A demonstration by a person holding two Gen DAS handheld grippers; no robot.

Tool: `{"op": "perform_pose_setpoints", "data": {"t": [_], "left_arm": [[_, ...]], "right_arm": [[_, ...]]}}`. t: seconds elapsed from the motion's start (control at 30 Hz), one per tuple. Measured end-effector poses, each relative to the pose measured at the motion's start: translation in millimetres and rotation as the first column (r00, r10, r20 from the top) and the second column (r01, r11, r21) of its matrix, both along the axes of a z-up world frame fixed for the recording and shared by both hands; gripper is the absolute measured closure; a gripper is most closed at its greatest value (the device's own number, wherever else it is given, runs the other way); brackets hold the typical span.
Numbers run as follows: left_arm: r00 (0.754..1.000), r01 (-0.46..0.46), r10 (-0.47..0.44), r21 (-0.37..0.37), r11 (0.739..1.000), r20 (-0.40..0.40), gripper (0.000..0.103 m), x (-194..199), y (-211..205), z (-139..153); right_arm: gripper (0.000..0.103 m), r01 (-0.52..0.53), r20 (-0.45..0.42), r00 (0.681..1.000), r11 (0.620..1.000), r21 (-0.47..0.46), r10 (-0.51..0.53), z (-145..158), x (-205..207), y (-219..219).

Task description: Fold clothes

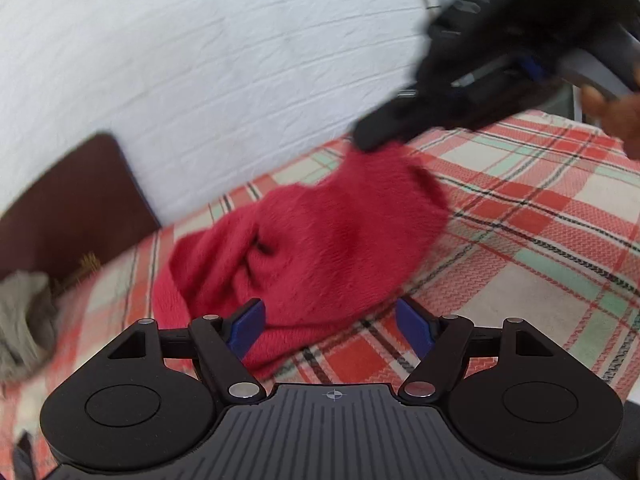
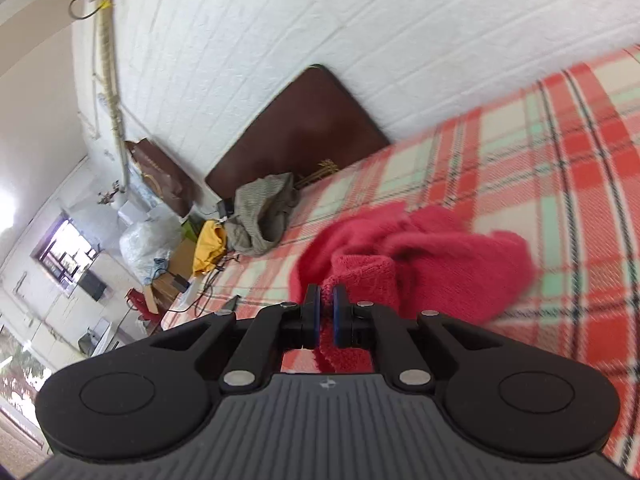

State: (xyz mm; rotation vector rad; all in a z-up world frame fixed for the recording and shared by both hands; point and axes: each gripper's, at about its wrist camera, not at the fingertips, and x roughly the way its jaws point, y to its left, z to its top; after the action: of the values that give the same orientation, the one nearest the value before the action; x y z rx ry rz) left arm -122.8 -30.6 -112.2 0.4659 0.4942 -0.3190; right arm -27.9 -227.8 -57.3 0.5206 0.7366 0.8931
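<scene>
Right gripper (image 2: 325,316) fingers pinch red sweater (image 2: 420,256) hem; thin bite may slip. Left gripper (image 1: 330,326) fingers wide, sweater bunched between and ahead.

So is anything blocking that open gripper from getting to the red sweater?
Nothing visible. The left gripper is open with the sweater lying right ahead of its fingers on the plaid blanket. The right gripper already pinches a sweater edge.
</scene>
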Motion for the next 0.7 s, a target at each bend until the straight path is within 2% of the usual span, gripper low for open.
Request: {"op": "perform_pose_setpoints", "data": {"t": [0.1,0.17,0.27,0.33,0.37,0.4,0.43,0.47,0.5,0.53,0.57,0.6,0.7], "left_arm": [[0.999,0.014,-0.015,0.015,1.000,0.033,0.017,-2.1,-11.2,1.0],[0.999,-0.008,0.007,0.018,1.000,0.054,0.017,0.8,-16.6,-0.5],[0.989,-0.105,0.103,0.016,0.994,0.108,0.017,8.6,-20.1,-2.6],[0.977,-0.186,0.187,-0.019,0.982,0.107,0.017,21.4,-15.0,-2.2],[0.970,-0.223,0.226,-0.040,0.974,0.090,0.032,27.5,-10.3,-1.2],[0.967,-0.243,0.247,-0.066,0.968,0.063,0.043,33.4,-3.1,0.2],[0.966,-0.252,0.256,-0.096,0.963,0.030,0.078,38.1,4.6,2.3],[0.960,-0.277,0.280,-0.125,0.953,0.011,0.091,41.7,13.1,5.1],[0.953,-0.301,0.303,-0.153,0.941,-0.009,0.091,45.1,21.7,7.9],[0.948,-0.316,0.318,-0.183,0.931,-0.017,0.092,46.4,30.6,11.4],[0.942,-0.332,0.334,-0.201,0.922,-0.024,0.092,46.8,38.9,14.7],[0.936,-0.348,0.350,-0.218,0.912,-0.031,0.092,47.2,47.3,18.1],[0.915,-0.397,0.404,-0.250,0.883,-0.025,0.092,46.1,68.2,27.8]], "right_arm": [[0.096,-0.033,0.013,0.999,0.999,0.009,0.033,6.1,2.0,17.1],[0.096,-0.057,0.020,0.998,0.998,0.018,0.057,8.8,1.0,27.0],[0.096,-0.082,0.027,0.996,0.997,0.012,0.081,10.6,-3.7,33.2],[0.096,-0.095,0.031,0.995,0.996,0.003,0.094,11.2,-7.7,35.2],[0.096,-0.101,0.033,0.994,0.995,-0.001,0.101,11.5,-9.7,36.2],[0.093,-0.105,0.036,0.994,0.994,-0.007,0.105,11.8,-11.5,36.8],[0.092,-0.096,0.042,0.994,0.995,-0.022,0.097,11.6,-12.9,35.5],[0.087,-0.079,0.050,0.995,0.996,-0.037,0.080,11.4,-13.9,32.9],[0.072,-0.048,0.064,0.997,0.997,-0.053,0.052,11.3,-14.1,28.2],[0.062,-0.018,0.078,0.997,0.997,-0.070,0.023,11.2,-14.2,23.4],[0.042,0.013,0.092,0.996,0.996,-0.085,-0.005,11.0,-14.4,18.7],[0.035,0.041,0.106,0.994,0.994,-0.103,-0.030,10.2,-14.1,14.9],[0.035,0.080,0.139,0.989,0.979,-0.186,-0.054,-1.2,-6.3,16.6]]}}
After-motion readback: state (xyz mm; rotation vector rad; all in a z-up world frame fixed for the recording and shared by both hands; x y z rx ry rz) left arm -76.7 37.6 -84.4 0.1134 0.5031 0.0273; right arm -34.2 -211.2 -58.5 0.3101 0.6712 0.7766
